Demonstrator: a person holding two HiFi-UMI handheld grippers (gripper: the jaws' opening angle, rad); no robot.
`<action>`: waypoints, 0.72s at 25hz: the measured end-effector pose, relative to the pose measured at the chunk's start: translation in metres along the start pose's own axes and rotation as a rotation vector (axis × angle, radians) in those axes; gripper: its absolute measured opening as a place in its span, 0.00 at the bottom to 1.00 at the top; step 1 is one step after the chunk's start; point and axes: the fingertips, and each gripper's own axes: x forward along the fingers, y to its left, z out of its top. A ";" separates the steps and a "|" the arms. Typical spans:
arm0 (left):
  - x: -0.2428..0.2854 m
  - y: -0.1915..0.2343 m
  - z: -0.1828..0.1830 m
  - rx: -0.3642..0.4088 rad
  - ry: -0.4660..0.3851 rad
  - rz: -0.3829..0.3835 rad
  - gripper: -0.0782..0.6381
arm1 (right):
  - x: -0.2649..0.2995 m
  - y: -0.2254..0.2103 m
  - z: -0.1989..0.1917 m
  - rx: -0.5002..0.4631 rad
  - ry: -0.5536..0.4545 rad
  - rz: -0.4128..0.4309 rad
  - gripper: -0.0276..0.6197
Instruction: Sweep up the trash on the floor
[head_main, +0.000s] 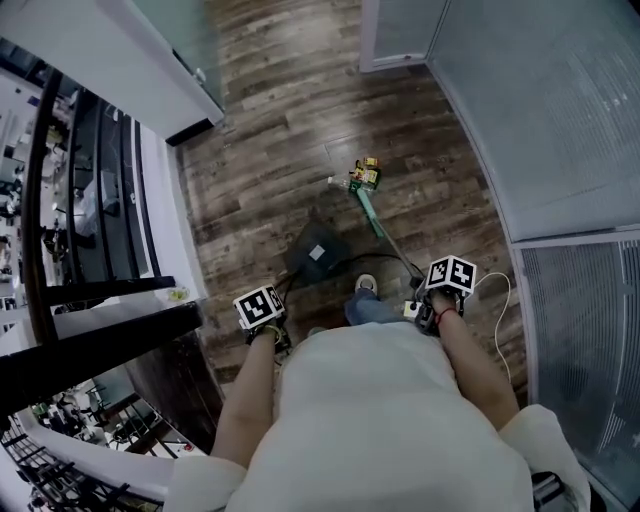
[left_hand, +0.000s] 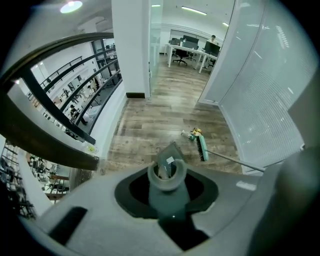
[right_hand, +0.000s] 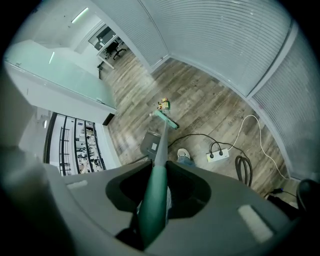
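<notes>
Head view: trash (head_main: 364, 176) lay on the wood floor (head_main: 260, 150), just beside the broom head (head_main: 367, 208), with the dustpan (head_main: 316, 255) nearer the person's shoe (head_main: 366, 284)

Left gripper view: left hand-held gripper (left_hand: 167, 176) was clamped on the dustpan's hollow handle

Right gripper view: right hand-held gripper (right_hand: 152, 200) was clamped on the broom's green grip

Scraps looked light and likely to skitter. The stiff, light broom was best held high on its grip

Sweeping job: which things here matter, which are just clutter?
Job:
broom
dustpan
trash

Lying about:
power strip
coiled black cable
</notes>
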 end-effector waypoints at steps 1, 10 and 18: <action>0.001 -0.003 0.003 -0.011 -0.004 0.002 0.24 | -0.001 -0.002 0.005 -0.005 0.004 -0.001 0.19; 0.009 -0.027 0.022 -0.075 -0.021 0.024 0.24 | -0.001 -0.011 0.047 -0.039 0.023 0.009 0.19; 0.018 -0.038 0.036 -0.123 -0.043 0.045 0.24 | 0.001 -0.014 0.078 -0.062 0.025 0.033 0.19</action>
